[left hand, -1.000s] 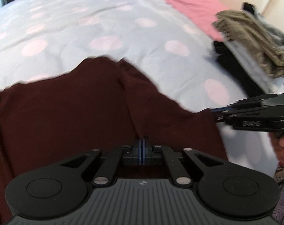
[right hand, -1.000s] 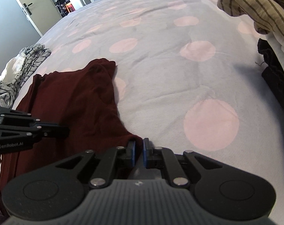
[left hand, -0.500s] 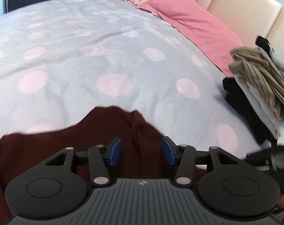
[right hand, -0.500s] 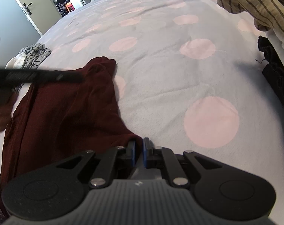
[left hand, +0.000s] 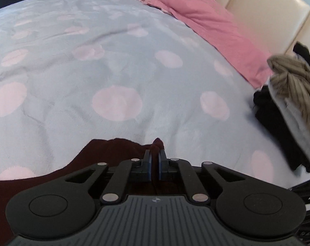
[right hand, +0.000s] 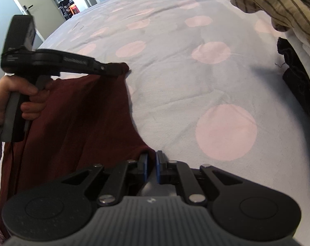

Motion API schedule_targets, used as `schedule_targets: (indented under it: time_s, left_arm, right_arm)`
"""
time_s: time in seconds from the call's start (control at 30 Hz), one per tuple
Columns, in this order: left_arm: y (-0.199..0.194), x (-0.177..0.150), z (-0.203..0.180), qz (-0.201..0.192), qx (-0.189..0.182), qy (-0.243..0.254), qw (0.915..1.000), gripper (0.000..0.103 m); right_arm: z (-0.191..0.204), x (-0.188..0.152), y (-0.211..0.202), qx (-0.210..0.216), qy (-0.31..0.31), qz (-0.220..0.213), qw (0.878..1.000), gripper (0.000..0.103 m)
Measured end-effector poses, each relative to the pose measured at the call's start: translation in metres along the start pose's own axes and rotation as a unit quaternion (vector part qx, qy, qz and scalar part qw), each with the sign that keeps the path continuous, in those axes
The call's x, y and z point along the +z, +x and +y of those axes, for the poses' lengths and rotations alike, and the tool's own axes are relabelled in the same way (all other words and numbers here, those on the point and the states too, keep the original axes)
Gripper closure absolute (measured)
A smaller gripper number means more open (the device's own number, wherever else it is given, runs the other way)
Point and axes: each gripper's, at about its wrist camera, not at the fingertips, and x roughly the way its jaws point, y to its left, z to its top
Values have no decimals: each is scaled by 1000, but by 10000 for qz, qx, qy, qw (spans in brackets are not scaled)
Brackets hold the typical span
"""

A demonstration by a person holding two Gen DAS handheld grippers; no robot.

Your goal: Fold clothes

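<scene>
A dark maroon garment (right hand: 77,119) lies spread on the grey bedspread with pink dots (right hand: 196,86). My right gripper (right hand: 152,157) is shut on its near right corner and rests low on the bed. My left gripper (right hand: 122,69), held in a person's hand (right hand: 21,96), reaches over the garment to its far right corner. In the left wrist view the left gripper (left hand: 154,153) has its jaws closing, and a small peak of the maroon garment (left hand: 114,153) is pinched between the blue pads.
A stack of folded clothes (left hand: 278,119), black and white with an olive striped piece (right hand: 278,2) on top, sits at the right. A pink pillow (left hand: 212,26) and a cream headboard (left hand: 263,10) lie beyond. A door (right hand: 21,8) stands at far left.
The left gripper let go of the garment's middle, opened, travelled forward to the far right corner and closed on a fold there. The right gripper kept still on its corner.
</scene>
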Motion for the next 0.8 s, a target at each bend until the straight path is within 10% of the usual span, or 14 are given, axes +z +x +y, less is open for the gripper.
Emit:
schedule_targets:
  time_s: [0.1, 0.23, 0.47, 0.8]
  left_arm:
    - [-3, 0, 0, -19, 42, -84, 10000, 94]
    - [-27, -4, -4, -209, 581, -19, 9981, 53]
    - [-88, -42, -17, -229, 926, 19, 9954, 54]
    - [-159, -143, -74, 238, 525, -164, 9982, 69]
  right_arm:
    - [-2, 2, 0, 56, 66, 67, 9999, 92]
    - [-2, 5, -5, 102, 161, 215, 9996, 74]
    - [-2, -8, -36, -497, 120, 292, 9983, 66]
    - [28, -94, -108, -16, 465, 247, 9986, 66]
